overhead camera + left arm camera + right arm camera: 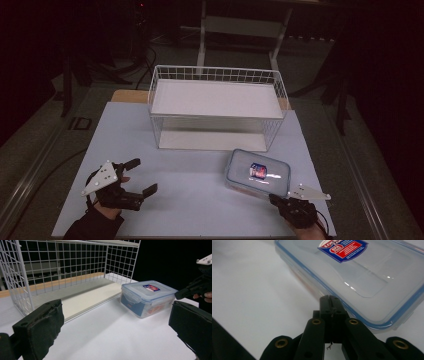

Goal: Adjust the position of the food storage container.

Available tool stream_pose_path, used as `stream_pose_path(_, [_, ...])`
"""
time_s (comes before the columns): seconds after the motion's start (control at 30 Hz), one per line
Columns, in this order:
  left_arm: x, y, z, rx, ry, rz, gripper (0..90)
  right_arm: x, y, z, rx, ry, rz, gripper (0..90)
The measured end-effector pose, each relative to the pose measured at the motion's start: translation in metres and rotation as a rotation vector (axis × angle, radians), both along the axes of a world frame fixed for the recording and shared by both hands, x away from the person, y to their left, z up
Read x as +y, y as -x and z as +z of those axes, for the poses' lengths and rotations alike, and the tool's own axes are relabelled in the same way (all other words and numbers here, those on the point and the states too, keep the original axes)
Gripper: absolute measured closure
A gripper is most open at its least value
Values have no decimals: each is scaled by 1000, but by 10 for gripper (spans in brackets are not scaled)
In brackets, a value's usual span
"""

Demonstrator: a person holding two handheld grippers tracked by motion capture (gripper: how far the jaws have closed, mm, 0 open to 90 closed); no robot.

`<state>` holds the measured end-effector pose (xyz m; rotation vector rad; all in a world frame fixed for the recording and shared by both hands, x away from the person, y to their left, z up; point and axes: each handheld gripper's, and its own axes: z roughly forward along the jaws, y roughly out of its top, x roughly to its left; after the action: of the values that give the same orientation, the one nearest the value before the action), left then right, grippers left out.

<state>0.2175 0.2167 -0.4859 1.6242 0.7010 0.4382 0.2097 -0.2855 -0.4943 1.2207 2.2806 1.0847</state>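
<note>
A clear plastic box with a blue-rimmed lid and a red-and-blue label (257, 172) (147, 297) (362, 272) lies on the white table top, at the front right. My right gripper (273, 199) (330, 298) is shut with nothing between its jaws. Its tips point at the box's near edge, just under the lid rim; I cannot tell whether they touch it. My left gripper (144, 176) (115, 330) hovers at the front left, open wide and empty, facing the box and the basket.
A white wire basket (215, 74) (62, 265) with a white board on its floor stands at the back middle of the table, just behind the box. The white mat (190, 185) lies between my two hands. Dark floor and table legs surround the table.
</note>
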Motion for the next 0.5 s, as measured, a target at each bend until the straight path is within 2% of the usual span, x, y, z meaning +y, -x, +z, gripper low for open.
stream_pose_path(0.4, [-1,0,-1,2,-5,-3,0,-16,-19,3,-23,11,-62,900])
stream_pose_path(0.5, [-1,0,-1,4,-9,-6,0,-16,-23,3,-27,14,-61,900])
